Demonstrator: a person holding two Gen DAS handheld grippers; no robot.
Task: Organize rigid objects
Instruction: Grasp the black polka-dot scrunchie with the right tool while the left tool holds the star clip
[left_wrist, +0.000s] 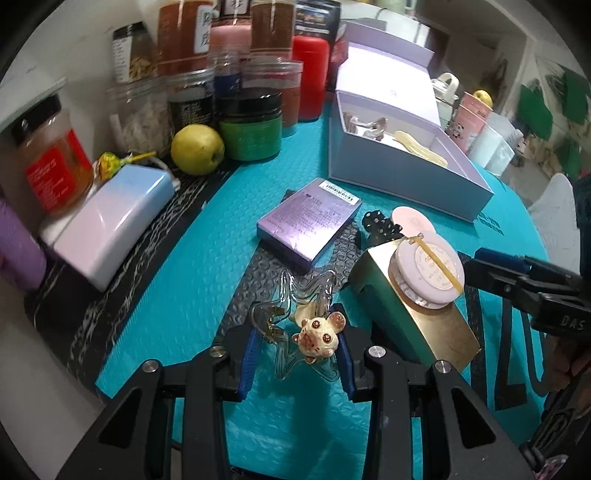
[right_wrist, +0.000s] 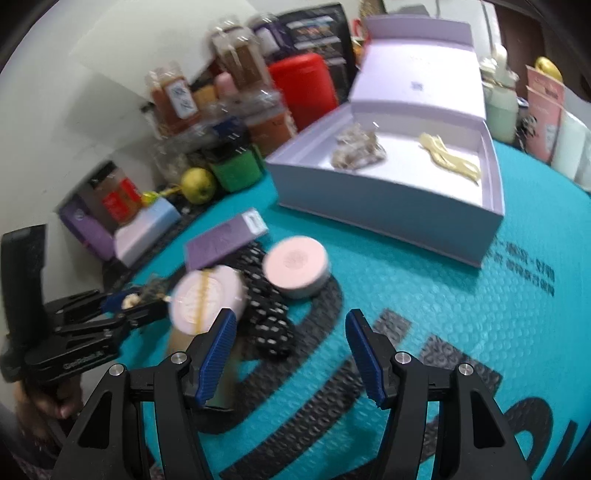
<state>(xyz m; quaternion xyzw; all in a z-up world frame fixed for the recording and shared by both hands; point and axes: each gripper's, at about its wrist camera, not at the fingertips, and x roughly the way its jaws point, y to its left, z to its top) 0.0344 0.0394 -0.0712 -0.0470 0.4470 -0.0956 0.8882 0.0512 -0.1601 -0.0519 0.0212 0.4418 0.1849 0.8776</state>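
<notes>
My left gripper (left_wrist: 297, 339) is shut on a clear wavy hair clip with a cream mouse figure (left_wrist: 317, 336), held just above the teal mat; it shows in the right wrist view (right_wrist: 127, 301) too. My right gripper (right_wrist: 291, 350) is open and empty above the mat, and appears at the right of the left wrist view (left_wrist: 480, 271). An open lavender box (left_wrist: 402, 168) (right_wrist: 388, 199) holds a clear clip (right_wrist: 356, 151) and a yellow clip (right_wrist: 452, 160). A gold box (left_wrist: 410, 317) carries a round lilac tin (left_wrist: 430, 271) (right_wrist: 207, 295).
A purple flat box (left_wrist: 308, 221) (right_wrist: 221, 240), a pink round tin (right_wrist: 295, 266) and a black dotted scrunchie (right_wrist: 267, 314) lie mid-mat. Jars (left_wrist: 251, 125), a green apple (left_wrist: 197, 147), a red canister (left_wrist: 310, 77) and a pale blue case (left_wrist: 110, 221) line the left and back edges.
</notes>
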